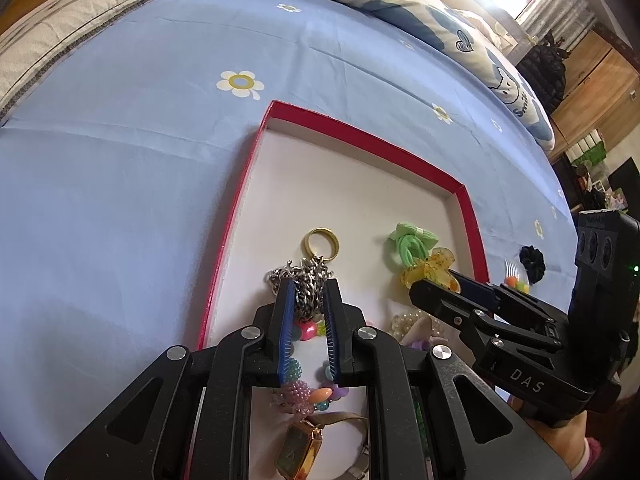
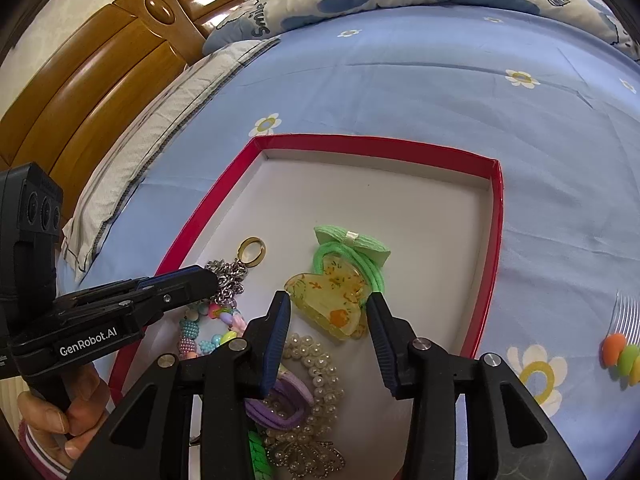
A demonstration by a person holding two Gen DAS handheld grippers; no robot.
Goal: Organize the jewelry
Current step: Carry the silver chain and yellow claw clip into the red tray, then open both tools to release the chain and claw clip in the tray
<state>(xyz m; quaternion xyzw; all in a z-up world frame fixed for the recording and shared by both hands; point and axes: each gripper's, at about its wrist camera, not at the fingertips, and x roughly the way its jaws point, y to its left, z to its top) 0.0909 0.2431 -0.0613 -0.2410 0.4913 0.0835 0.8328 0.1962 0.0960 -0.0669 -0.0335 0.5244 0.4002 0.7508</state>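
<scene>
Your left gripper [image 1: 310, 292] pinches the silver metal chain [image 1: 308, 280] in the red-rimmed white tray [image 1: 472, 216]; set it down clear. Your right gripper [image 2: 328, 312], jaws spread, straddles the yellow translucent hair claw [image 2: 332, 300].

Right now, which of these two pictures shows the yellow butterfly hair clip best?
The right wrist view: the yellow butterfly hair clip lies whole and close, between the right gripper's open fingers, overlapping the green bow hair tie. In the left wrist view the clip is smaller, off to the side, partly hidden behind the right gripper's fingertip.
</scene>
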